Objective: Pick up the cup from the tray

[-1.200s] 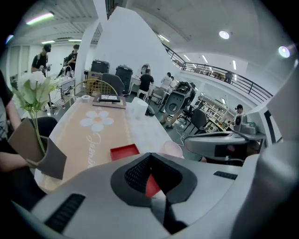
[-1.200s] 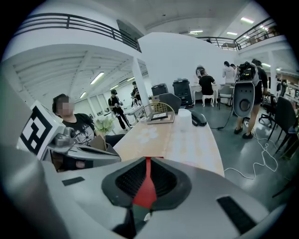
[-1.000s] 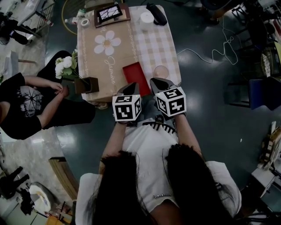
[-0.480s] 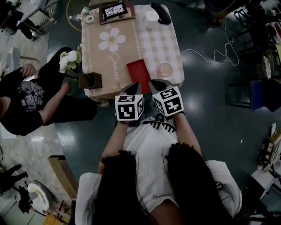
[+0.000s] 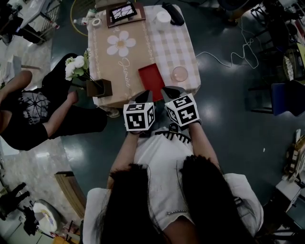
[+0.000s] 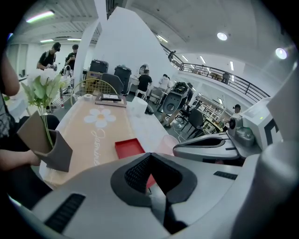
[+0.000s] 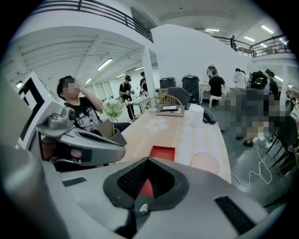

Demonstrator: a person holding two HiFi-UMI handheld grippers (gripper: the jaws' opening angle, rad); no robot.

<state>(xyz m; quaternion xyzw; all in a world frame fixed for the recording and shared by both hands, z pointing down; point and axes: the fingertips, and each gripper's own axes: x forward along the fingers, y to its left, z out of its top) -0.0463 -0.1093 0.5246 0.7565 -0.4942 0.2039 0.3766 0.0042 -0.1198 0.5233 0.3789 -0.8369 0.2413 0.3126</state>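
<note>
A translucent pink cup [image 5: 179, 74] stands on the checked cloth just right of the red tray [image 5: 150, 78], near the table's front edge. It is beside the tray, not in it. The cup [image 7: 204, 163] and the tray [image 7: 162, 153] lie ahead of my right gripper [image 7: 148, 161], and the cup [image 6: 167, 144] and the tray [image 6: 128, 147] lie ahead of my left gripper [image 6: 149, 156]. In the head view the left gripper [image 5: 143, 94] and right gripper [image 5: 167, 89] hang side by side at the table's front edge, short of both objects. Both are shut with nothing in them.
A brown holder [image 5: 99, 88] with white flowers [image 5: 76, 68] stands at the table's front left corner. A person [image 5: 28, 114] sits to the left of the table. At the far end lie a framed tablet [image 5: 121, 12], a white roll [image 5: 163, 17] and a black object [image 5: 174, 14]. A cable [image 5: 228, 55] lies on the floor at right.
Both grippers stay shut at the table's front edge. The head view has shifted slightly, and the seated person at left has moved an arm.
</note>
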